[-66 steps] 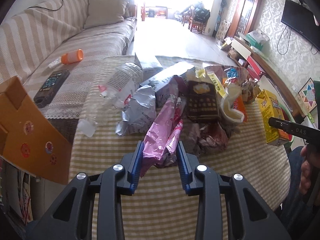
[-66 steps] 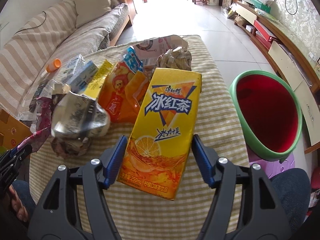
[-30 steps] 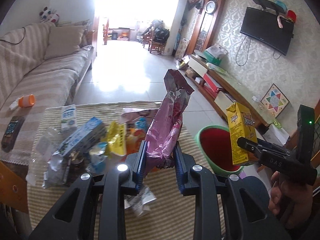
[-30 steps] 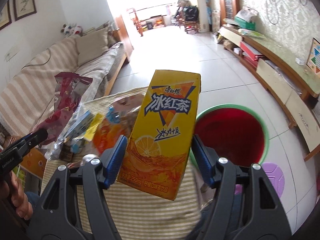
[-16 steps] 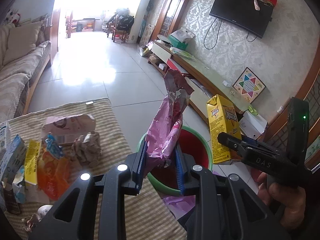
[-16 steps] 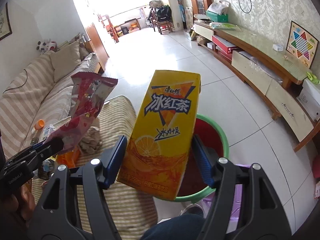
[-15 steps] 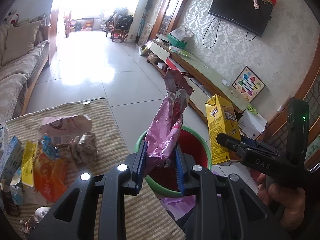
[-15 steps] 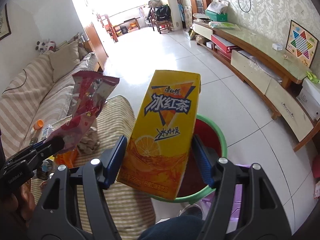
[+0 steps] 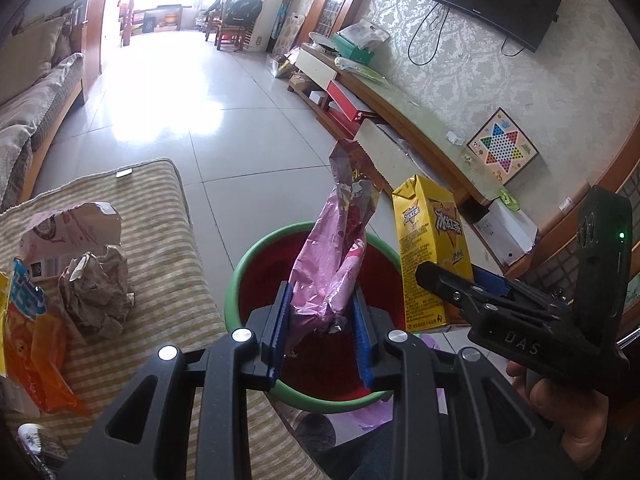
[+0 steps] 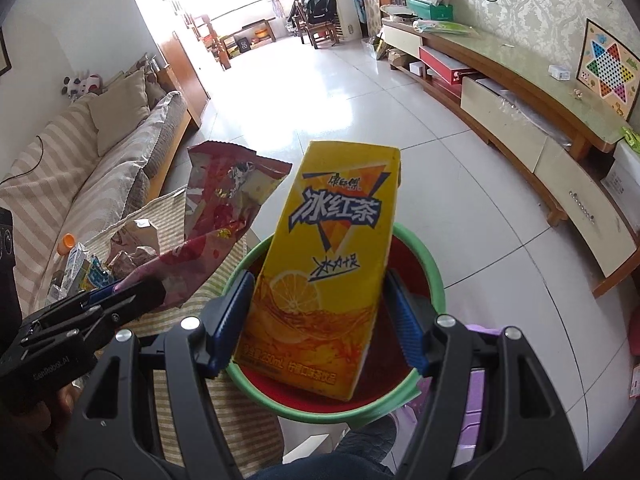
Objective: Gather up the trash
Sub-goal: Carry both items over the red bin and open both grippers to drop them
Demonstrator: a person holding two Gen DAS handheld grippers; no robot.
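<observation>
Striped cloth surface holds more wrappers. Left gripper clamps crumpled pink foil wrapper, right gripper clamps yellow tea carton; both above green-rimmed red bin, unreleased.

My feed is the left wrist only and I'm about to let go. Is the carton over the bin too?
Observer: Yes. In the right wrist view the yellow carton sits above the bin's red inside, green rim showing round it.
Operator: Right jaws shut on it?
Observer: Yes, the right gripper clamps both its sides.
Operator: And my wrapper?
Observer: From there the pink wrapper hangs over the bin's left rim, beside the striped table.
</observation>
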